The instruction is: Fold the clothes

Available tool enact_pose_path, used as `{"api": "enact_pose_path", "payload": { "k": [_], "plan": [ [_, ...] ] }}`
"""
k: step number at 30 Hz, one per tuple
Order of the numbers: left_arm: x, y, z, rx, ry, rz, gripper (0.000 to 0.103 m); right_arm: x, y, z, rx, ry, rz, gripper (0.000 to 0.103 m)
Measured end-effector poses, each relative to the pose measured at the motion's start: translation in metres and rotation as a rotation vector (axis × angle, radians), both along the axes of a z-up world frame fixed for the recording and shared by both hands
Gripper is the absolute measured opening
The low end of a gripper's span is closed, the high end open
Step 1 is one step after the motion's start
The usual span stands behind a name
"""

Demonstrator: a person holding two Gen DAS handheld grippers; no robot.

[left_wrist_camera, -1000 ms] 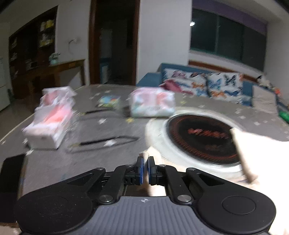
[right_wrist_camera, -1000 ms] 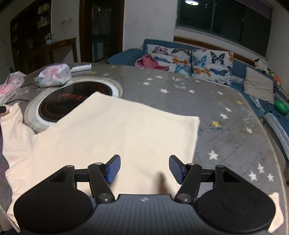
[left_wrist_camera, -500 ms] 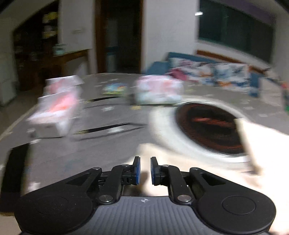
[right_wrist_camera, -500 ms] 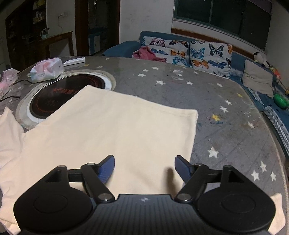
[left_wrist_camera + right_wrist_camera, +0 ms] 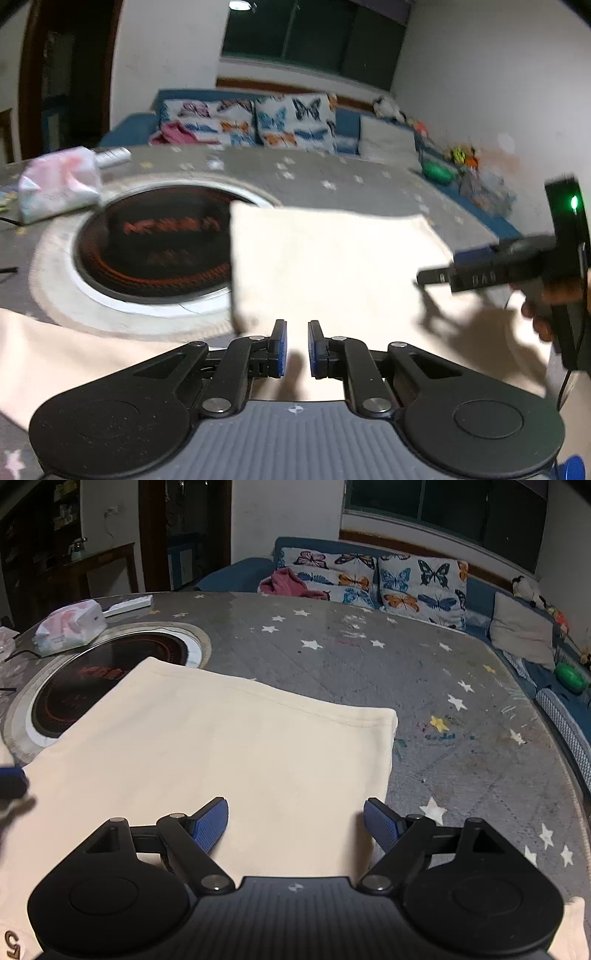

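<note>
A cream garment (image 5: 221,746) lies flat on the grey star-patterned table (image 5: 406,664), its far corner over the round cooktop. My right gripper (image 5: 295,825) hovers over the garment's near right part. Its jaws are opening wide, and the pads press on nothing. My left gripper (image 5: 295,349) stands over the garment's (image 5: 332,258) near left part, its blue pads a narrow gap apart with nothing pinched. One of the right gripper's fingers (image 5: 465,254) and the hand holding it (image 5: 546,295) show at the right of the left wrist view. A left fingertip (image 5: 11,779) pokes in at the left edge of the right wrist view.
A round black induction cooktop (image 5: 110,664) is set into the table at the left. Behind it lie a tissue pack (image 5: 70,627) and a white remote (image 5: 129,603). A blue sofa with butterfly cushions (image 5: 369,579) runs along the far side.
The left gripper swung right, from facing the tissue packs to facing the garment, and its pads parted slightly off the cloth corner. The right jaws spread wider.
</note>
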State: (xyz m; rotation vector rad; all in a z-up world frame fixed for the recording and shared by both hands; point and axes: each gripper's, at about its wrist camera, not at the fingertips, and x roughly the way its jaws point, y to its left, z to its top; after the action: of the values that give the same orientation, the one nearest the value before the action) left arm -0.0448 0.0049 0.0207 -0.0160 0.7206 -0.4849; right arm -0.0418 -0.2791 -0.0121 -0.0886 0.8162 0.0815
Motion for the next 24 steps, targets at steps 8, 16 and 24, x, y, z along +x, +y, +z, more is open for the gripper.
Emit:
{"api": "enact_pose_path", "payload": {
  "k": [8, 16, 24],
  "plan": [
    [0.005, 0.003, -0.006, 0.001, 0.013, 0.005, 0.013, 0.022, -0.005, -0.005, 0.038, 0.004, 0.001, 0.083],
    [0.013, 0.002, -0.008, 0.002, 0.003, 0.009, 0.013, 0.045, -0.003, -0.007, 0.032, -0.006, -0.022, 0.084],
    [0.021, -0.002, -0.007, 0.019, -0.008, 0.018, 0.013, 0.075, -0.006, -0.010, 0.042, -0.007, -0.043, 0.088]
  ]
}}
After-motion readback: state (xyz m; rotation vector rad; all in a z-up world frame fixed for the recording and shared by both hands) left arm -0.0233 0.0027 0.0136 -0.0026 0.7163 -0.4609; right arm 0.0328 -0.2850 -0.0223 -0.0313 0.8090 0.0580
